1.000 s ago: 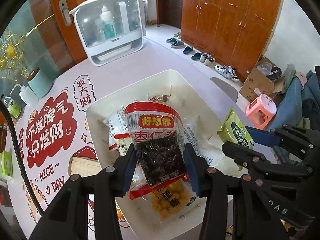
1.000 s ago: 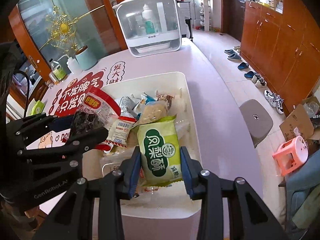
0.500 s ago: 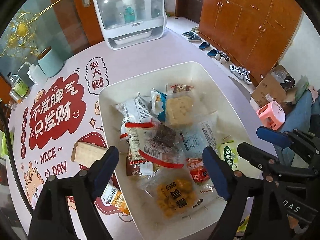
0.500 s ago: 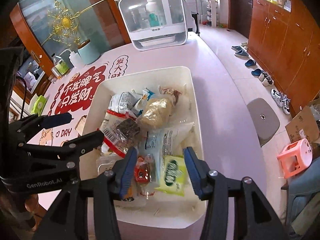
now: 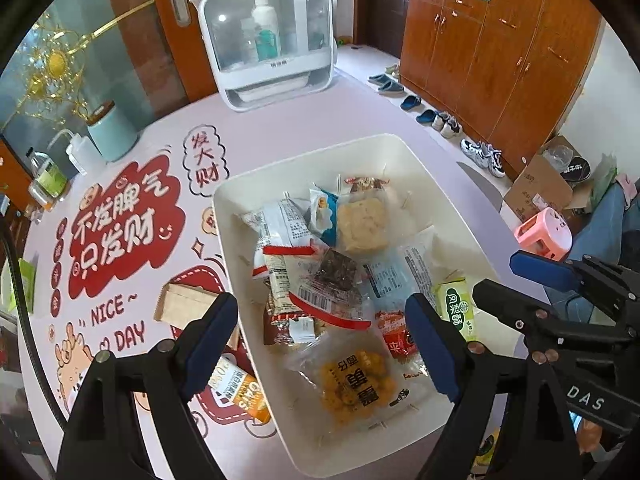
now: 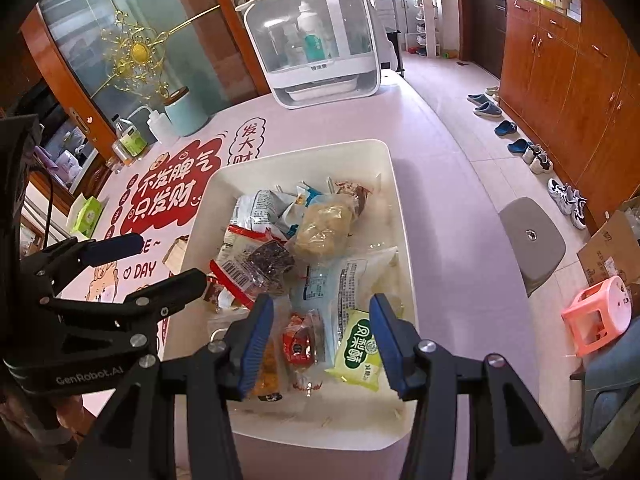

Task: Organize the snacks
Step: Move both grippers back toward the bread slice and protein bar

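Observation:
A white bin (image 5: 256,196) (image 6: 394,184) on the pink table holds several snack packets. The red-edged packet of dark dates (image 5: 328,284) (image 6: 260,264) lies in its middle. The green pastry packet (image 5: 458,312) (image 6: 358,350) lies at its near right. My left gripper (image 5: 320,344) is open and empty above the bin's near end. My right gripper (image 6: 322,340) is open and empty above the green packet's end of the bin. Each gripper shows in the other's view, the right gripper (image 5: 516,276) and the left gripper (image 6: 160,258).
An orange oat packet (image 5: 240,394) and a tan box (image 5: 186,308) lie on the table left of the bin. A white cosmetics case (image 6: 316,40) stands at the far end. A teal canister (image 6: 186,114) and bottles stand far left. A grey stool (image 6: 532,240) stands right of the table.
Both grippers opened and let go: the date packet and the green packet dropped into the bin. Both grippers then drew back and up a little.

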The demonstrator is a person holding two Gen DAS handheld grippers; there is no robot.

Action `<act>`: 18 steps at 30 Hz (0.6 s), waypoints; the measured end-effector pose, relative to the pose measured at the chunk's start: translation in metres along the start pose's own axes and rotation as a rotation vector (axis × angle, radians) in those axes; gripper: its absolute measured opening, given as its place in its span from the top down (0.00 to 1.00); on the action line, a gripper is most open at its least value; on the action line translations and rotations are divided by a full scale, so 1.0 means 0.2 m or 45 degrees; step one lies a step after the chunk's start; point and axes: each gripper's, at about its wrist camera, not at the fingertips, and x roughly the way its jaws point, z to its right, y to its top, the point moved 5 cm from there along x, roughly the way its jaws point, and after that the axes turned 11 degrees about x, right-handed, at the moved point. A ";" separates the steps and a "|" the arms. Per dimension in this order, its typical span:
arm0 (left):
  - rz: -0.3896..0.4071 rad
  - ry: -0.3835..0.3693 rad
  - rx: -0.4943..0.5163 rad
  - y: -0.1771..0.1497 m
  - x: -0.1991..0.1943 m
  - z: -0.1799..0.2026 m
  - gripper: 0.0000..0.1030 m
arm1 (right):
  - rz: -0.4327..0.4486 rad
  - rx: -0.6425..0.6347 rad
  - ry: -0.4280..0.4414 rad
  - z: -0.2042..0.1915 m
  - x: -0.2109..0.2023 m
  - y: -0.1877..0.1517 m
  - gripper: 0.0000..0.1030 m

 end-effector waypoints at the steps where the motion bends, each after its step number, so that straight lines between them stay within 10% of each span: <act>1: 0.016 0.008 0.007 -0.01 -0.02 0.00 0.18 | 0.004 0.001 0.003 -0.01 -0.01 0.00 0.51; 18: 0.065 -0.043 0.042 -0.20 -0.37 -0.18 0.18 | 0.109 0.046 0.055 -0.13 -0.11 -0.08 0.51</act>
